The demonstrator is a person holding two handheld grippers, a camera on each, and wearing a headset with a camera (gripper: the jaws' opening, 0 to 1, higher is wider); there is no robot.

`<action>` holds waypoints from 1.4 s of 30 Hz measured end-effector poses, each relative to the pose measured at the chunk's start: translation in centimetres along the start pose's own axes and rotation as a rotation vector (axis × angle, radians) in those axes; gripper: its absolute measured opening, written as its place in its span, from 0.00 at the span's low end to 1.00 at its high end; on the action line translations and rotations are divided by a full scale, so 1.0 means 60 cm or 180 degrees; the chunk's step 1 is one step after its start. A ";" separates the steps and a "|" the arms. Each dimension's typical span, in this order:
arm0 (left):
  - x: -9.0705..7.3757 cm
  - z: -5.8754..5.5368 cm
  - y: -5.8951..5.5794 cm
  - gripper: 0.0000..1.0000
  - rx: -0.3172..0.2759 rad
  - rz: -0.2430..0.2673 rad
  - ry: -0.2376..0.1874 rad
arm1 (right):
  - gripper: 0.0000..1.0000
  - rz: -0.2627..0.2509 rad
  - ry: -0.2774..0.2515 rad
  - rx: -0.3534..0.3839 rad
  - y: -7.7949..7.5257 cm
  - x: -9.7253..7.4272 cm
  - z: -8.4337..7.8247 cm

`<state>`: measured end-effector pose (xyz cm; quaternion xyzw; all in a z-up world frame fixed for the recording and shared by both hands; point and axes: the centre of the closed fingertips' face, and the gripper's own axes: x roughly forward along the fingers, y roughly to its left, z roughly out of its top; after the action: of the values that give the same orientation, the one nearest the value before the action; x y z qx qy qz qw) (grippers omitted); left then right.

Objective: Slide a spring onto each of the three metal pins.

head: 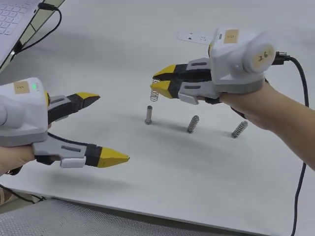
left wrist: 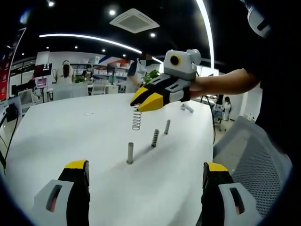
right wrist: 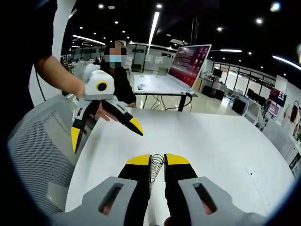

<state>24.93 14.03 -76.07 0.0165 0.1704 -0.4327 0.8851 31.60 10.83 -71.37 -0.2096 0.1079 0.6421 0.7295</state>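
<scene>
My right gripper (head: 156,81) is shut on the top of a small steel spring (head: 154,93), which hangs upright in the air just above the bare metal pin (head: 148,115). To the right of that pin stand two more pins with springs on them (head: 192,124) (head: 239,129). My left gripper (head: 108,128) hovers open at the lower left, nothing between its fingers. The left gripper view shows the spring (left wrist: 136,118) dangling over the bare pin (left wrist: 130,153). In the right gripper view the spring (right wrist: 156,167) is pinched between the yellow fingertips (right wrist: 139,160).
The pins stand on a white table (head: 197,187). A laptop (head: 10,19) with a black cable (head: 49,24) sits at the far left corner, and a white power strip (head: 194,37) lies at the back. A grey mesh chair (head: 74,216) is below the table's front edge.
</scene>
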 end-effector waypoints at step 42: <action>-0.009 -0.007 0.004 0.98 -0.0078 0.0029 0.0015 | 0.08 0.0049 0.0187 0.0081 0.003 0.033 -0.038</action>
<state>24.69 14.67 -76.34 0.0075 0.1778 -0.4265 0.8868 31.99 11.61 -74.28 -0.2182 0.1390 0.6399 0.7236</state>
